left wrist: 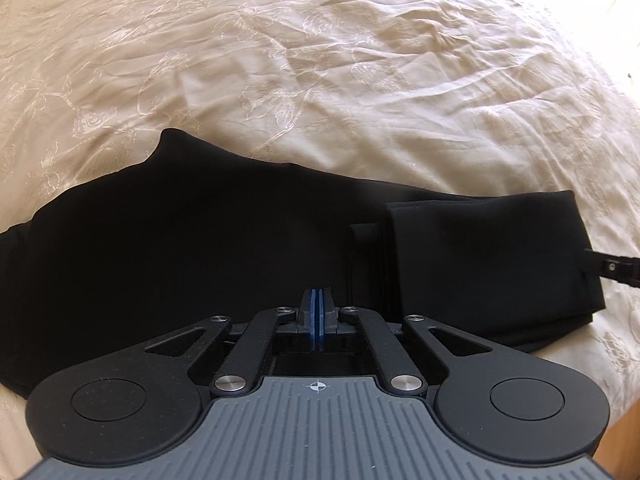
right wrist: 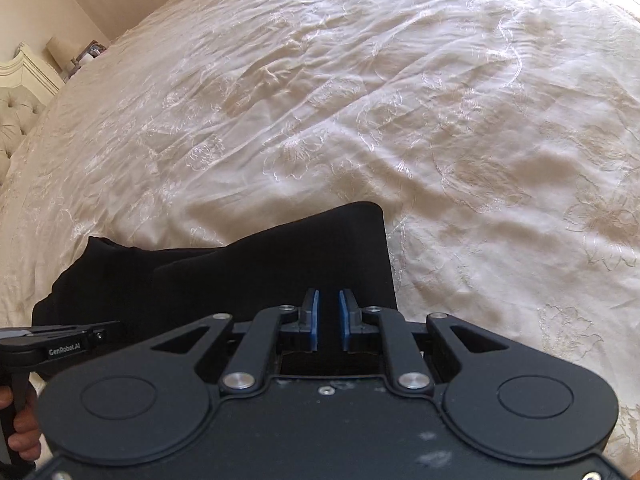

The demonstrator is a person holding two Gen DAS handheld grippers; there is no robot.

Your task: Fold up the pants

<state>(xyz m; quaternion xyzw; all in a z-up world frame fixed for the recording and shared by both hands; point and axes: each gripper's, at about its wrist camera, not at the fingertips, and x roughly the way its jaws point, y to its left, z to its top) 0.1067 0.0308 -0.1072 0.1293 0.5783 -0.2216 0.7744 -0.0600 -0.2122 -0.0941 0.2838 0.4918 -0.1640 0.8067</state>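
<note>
— How's your light?
— Daylight floods from your upper right, blowing out that corner of the bedspread (left wrist: 360, 60).
— Sharpness?
— Crisp centrally; fisheye bends the edges, and the black pants (left wrist: 180, 240) lose all detail.

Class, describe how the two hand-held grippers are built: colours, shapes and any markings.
Left hand-held gripper: black linkage arms, silver pivots, blue pads, ribbed grey body with a crosshair mark. Right hand-held gripper: same black build, blue pads, smooth dark body.
</note>
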